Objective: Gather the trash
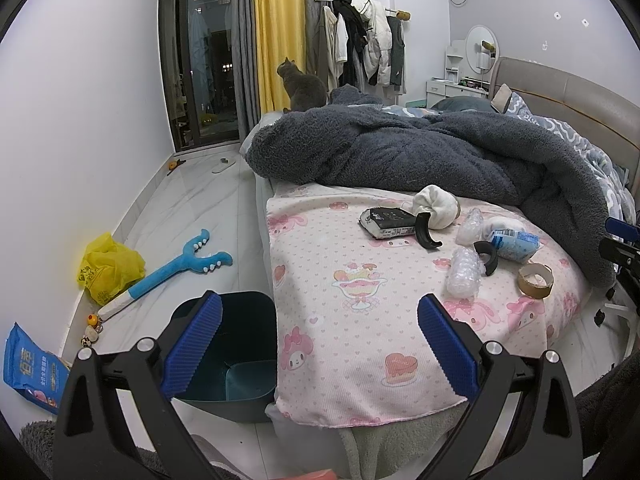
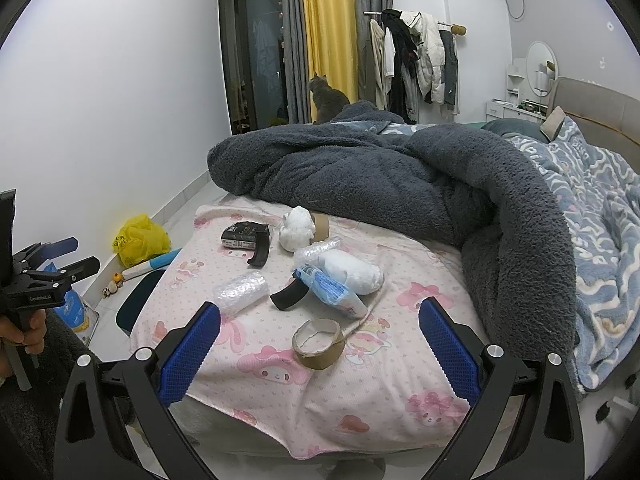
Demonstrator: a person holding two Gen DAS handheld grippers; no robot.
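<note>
Both tongs, left (image 1: 320, 344) and right (image 2: 320, 346), gape wide and empty; cardboard tape ring (image 2: 319, 343) on bed looks light, crushable, so pinch its wall gently.

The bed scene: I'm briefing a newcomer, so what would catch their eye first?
Probably the litter on the pink cartoon sheet: a cardboard tape ring nearest the open right gripper, with bubble wrap and a blue packet behind. Next, the grey cat sitting beyond the dark blanket.
</note>
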